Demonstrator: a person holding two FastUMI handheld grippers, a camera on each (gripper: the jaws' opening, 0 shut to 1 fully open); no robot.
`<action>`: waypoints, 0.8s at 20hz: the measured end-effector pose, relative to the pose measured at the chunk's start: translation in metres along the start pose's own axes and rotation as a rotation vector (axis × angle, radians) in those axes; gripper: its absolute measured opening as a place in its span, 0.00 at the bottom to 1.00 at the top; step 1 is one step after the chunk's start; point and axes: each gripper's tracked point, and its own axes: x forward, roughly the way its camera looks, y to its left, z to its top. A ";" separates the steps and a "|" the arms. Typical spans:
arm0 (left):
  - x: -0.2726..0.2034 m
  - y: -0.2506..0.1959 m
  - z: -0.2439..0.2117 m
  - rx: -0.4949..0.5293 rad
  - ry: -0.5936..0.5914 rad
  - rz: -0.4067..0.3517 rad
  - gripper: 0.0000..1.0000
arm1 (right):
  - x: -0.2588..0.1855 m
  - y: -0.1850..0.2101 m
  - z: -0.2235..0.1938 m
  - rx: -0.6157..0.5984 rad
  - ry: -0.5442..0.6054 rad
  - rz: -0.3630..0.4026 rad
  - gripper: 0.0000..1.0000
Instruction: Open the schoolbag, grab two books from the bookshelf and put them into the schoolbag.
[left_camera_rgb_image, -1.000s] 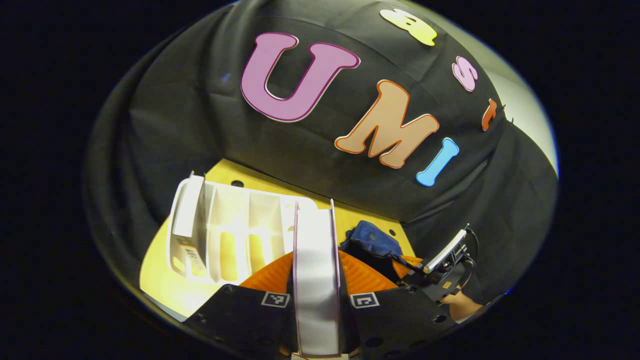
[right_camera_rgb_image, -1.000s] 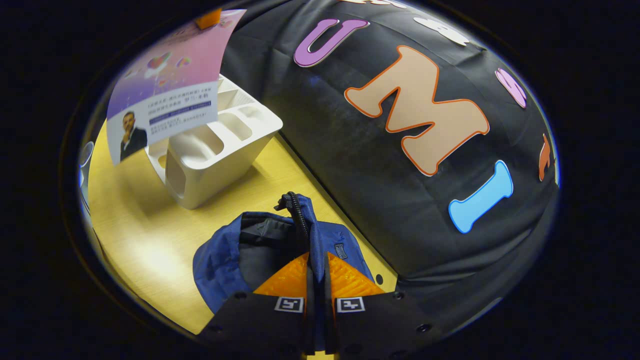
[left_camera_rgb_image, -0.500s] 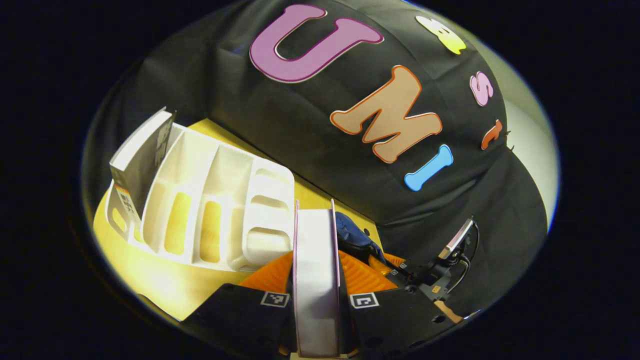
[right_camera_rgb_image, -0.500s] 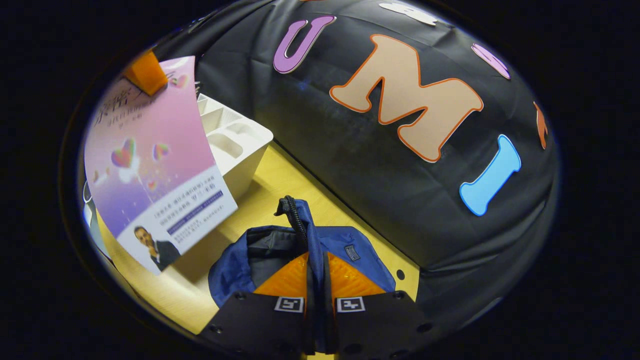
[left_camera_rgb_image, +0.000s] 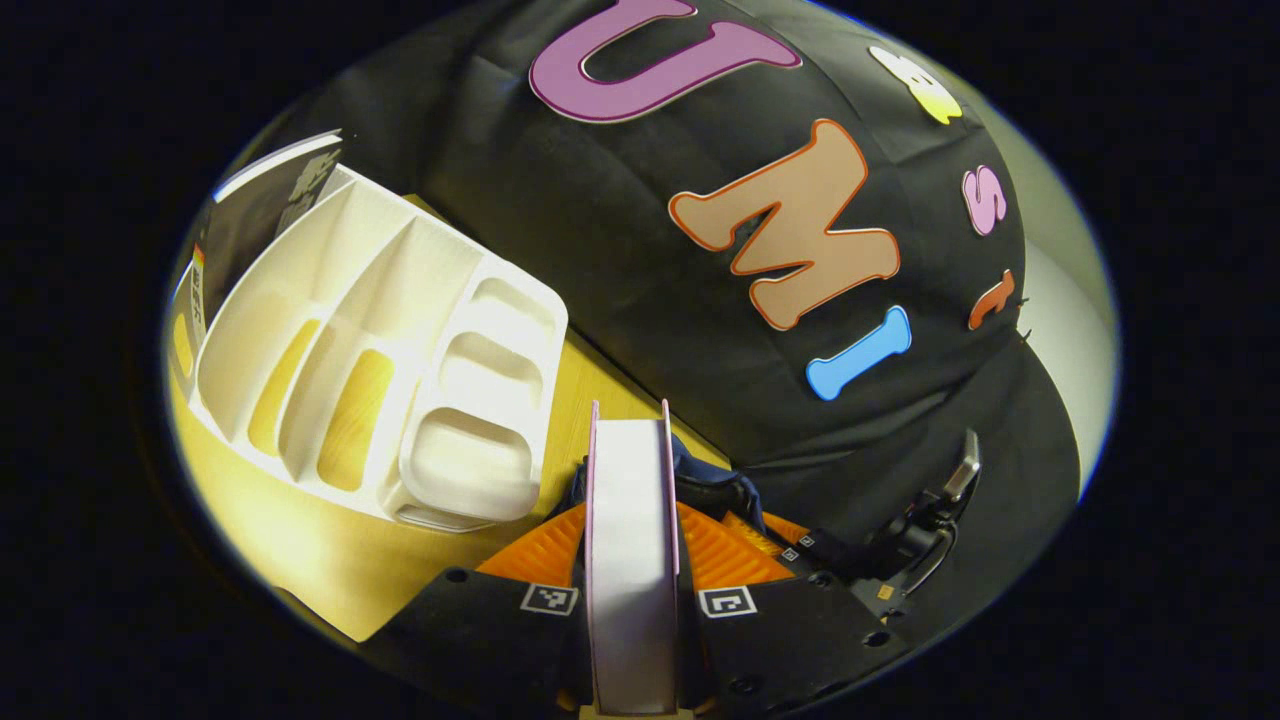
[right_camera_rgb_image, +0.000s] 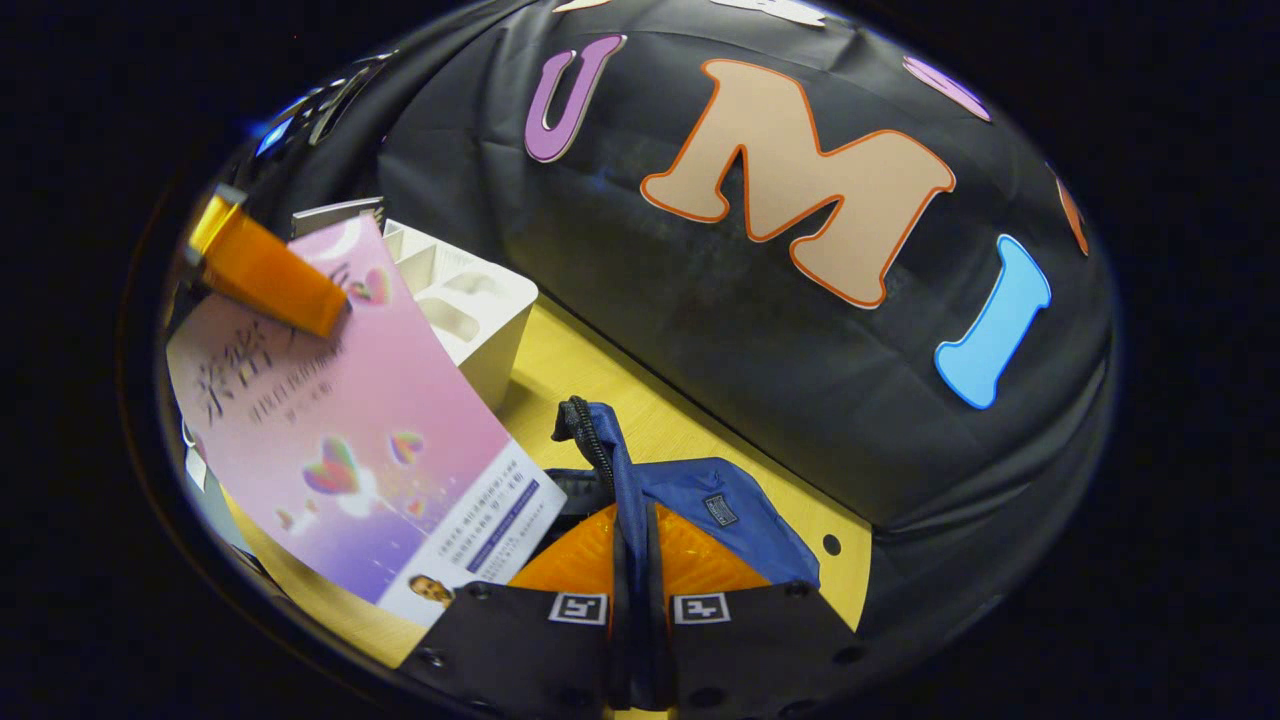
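Your left hand-held gripper (left_camera_rgb_image: 630, 520) pinches a pink-covered book (left_camera_rgb_image: 630, 560) edge-on between both fingers, holding it above the yellow bench (left_camera_rgb_image: 300, 540). In the right gripper view the same book (right_camera_rgb_image: 350, 450) hangs at the left, its lower corner just above the open mouth of the blue schoolbag (right_camera_rgb_image: 700, 500). Your right hand-held gripper (right_camera_rgb_image: 630, 560) is pressed together on the schoolbag's zipper edge, lifting it up. The white bookshelf (left_camera_rgb_image: 380, 370) stands on the bench to the far left, with another book (left_camera_rgb_image: 260, 200) upright in its far slot. The schoolbag (left_camera_rgb_image: 710, 480) sits just beyond the held book.
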 end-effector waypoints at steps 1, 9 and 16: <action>0.006 -0.001 -0.005 -0.006 -0.003 0.004 0.29 | 0.000 -0.001 0.002 0.005 -0.007 0.002 0.10; 0.046 -0.006 -0.023 -0.095 -0.143 0.009 0.29 | 0.000 -0.012 0.008 0.031 -0.064 0.011 0.10; 0.082 -0.001 -0.040 -0.174 -0.191 0.023 0.30 | -0.001 -0.014 0.011 0.065 -0.092 0.022 0.10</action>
